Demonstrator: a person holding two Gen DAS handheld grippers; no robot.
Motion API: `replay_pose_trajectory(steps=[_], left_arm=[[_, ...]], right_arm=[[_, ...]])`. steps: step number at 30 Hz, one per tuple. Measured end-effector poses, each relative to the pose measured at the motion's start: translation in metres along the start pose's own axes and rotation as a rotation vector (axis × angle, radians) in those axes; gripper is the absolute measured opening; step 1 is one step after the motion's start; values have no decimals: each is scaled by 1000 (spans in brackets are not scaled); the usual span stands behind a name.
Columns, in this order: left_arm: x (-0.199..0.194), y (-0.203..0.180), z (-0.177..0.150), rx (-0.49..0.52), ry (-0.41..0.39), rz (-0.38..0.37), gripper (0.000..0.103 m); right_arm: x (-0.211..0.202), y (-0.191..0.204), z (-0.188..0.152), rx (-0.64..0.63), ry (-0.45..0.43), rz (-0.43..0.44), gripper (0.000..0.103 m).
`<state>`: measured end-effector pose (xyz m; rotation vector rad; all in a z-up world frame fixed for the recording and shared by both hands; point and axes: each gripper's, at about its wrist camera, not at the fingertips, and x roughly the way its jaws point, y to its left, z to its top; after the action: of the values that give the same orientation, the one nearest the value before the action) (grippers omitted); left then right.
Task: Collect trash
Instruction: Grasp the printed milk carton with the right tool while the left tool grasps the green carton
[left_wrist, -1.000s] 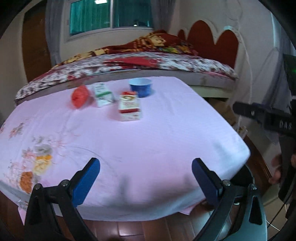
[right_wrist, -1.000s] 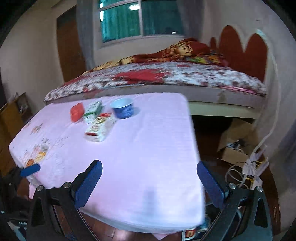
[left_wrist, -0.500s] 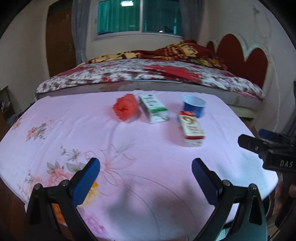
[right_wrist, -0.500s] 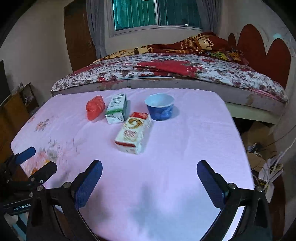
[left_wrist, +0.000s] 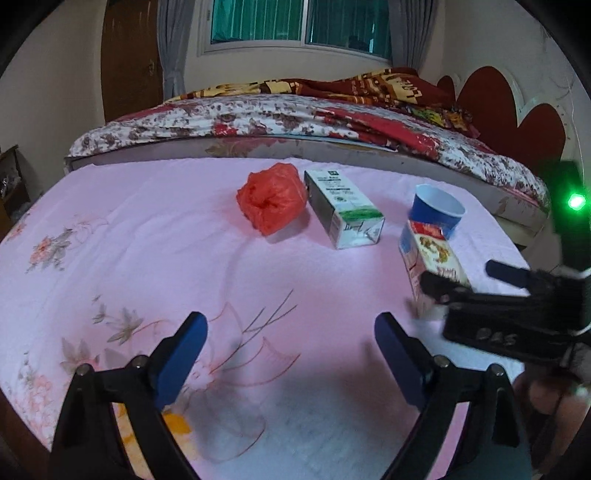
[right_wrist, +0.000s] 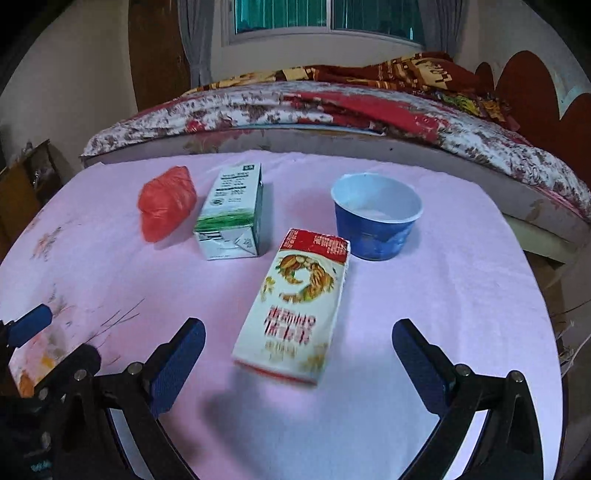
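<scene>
Trash, four pieces in all, lies on a surface (right_wrist: 461, 295) covered with a pink floral cloth: one crumpled red plastic bag (right_wrist: 167, 202), one white-and-green drink carton (right_wrist: 232, 214) lying flat just right of it, one blue paper cup (right_wrist: 376, 218) standing upright with its white inside showing, and one white-and-red printed carton (right_wrist: 295, 310) lying flat in front of the cup, nearest the camera. The bag and green carton sit close together; the cup stands apart to the right.

Two tools are in view. The right tool (right_wrist: 297, 365) hovers low, wide open, with the red carton lying ahead between its blue fingers (right_wrist: 177, 365), untouched. The left tool (left_wrist: 290, 363) has just been closing slightly but is open, nothing between its fingers, over bare cloth. One bed (right_wrist: 332, 110) with a floral cover stands behind.
</scene>
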<state>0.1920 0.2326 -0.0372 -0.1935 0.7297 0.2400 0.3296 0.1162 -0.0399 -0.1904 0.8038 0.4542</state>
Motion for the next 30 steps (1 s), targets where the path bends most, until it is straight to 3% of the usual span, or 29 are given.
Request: replay_pose_trajectory(steps=[4, 6, 12, 21, 25, 30], left_arm=[[7, -10, 6, 2, 9, -14, 93], [10, -13, 8, 4, 13, -20, 93], [12, -23, 6, 20, 21, -26, 93], [16, -49, 11, 37, 10, -62, 87], [26, -64, 27, 43, -12, -64, 87], [60, -83, 56, 86, -25, -14, 84]], right_arm=[[24, -7, 2, 14, 50, 13, 79], [30, -13, -1, 32, 67, 34, 58], [10, -37, -18, 60, 49, 43, 56], [-27, -87, -30, 89, -5, -53, 55], [-28, -111, -22, 119, -8, -69, 55], [-13, -128, -7, 131, -1, -72, 55]])
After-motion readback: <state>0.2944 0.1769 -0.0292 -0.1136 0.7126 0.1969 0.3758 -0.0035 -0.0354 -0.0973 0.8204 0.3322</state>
